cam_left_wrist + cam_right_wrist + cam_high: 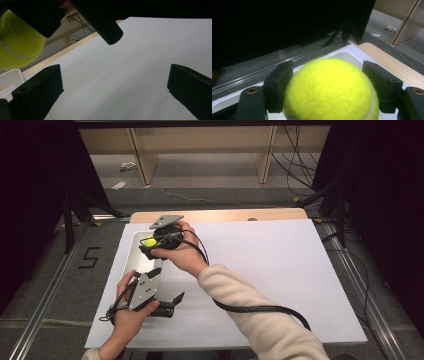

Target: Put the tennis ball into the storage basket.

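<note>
Yellow-green felt tennis ball (329, 90): one.
Black two-jaw handheld grippers: two – left gripper (172, 302), right gripper (146, 243).
Grey three-cornered plates atop grippers: two, one per gripper.
Person's hands: two – left hand (127, 312), right hand (182, 255).
Cream fleece sleeve (260, 320): one in full sight.
White shallow plastic tray (131, 262): one.
White paper sheet (280, 270) over tabletop: one.
Light wooden table (220, 215): one.
Black cable (265, 309) trailing from right gripper: one.
Black numeral "5" (90, 256) on floor: one.
</note>
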Motion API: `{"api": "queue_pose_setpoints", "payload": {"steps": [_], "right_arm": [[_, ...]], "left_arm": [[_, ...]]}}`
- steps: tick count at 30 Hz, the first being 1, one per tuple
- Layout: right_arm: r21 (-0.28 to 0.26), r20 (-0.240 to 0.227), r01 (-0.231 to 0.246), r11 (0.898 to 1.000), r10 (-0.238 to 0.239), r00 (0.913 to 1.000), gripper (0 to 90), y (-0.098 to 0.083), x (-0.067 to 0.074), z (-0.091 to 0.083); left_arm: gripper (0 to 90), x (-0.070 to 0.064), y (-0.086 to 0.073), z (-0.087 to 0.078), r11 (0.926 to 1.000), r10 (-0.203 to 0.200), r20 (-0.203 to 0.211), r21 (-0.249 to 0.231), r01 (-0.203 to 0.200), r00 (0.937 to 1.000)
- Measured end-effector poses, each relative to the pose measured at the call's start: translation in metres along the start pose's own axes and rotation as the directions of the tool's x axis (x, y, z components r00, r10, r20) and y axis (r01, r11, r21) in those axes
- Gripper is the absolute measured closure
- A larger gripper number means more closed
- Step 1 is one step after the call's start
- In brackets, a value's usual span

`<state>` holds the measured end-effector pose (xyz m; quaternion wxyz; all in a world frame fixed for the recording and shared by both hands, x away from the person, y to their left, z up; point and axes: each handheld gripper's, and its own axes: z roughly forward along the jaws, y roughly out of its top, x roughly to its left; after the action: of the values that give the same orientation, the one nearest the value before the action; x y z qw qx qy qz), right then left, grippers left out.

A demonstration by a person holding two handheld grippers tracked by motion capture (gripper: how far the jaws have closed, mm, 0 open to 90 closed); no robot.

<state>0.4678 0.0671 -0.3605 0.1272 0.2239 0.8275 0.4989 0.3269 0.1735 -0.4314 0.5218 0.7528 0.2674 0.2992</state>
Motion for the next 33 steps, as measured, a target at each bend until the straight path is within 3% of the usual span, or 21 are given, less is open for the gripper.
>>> {"api": "queue_pose_setpoints", "payload": {"steps": [33], "right_arm": [[0.042, -0.022, 0.024, 0.999, -0.023, 0.9995, 27.5, 0.0, 0.006, 0.013]], "left_arm": [[0.0, -0.001, 0.0, 0.0, 1.0, 0.005, 0.004, 0.003, -0.005, 1.0]]}}
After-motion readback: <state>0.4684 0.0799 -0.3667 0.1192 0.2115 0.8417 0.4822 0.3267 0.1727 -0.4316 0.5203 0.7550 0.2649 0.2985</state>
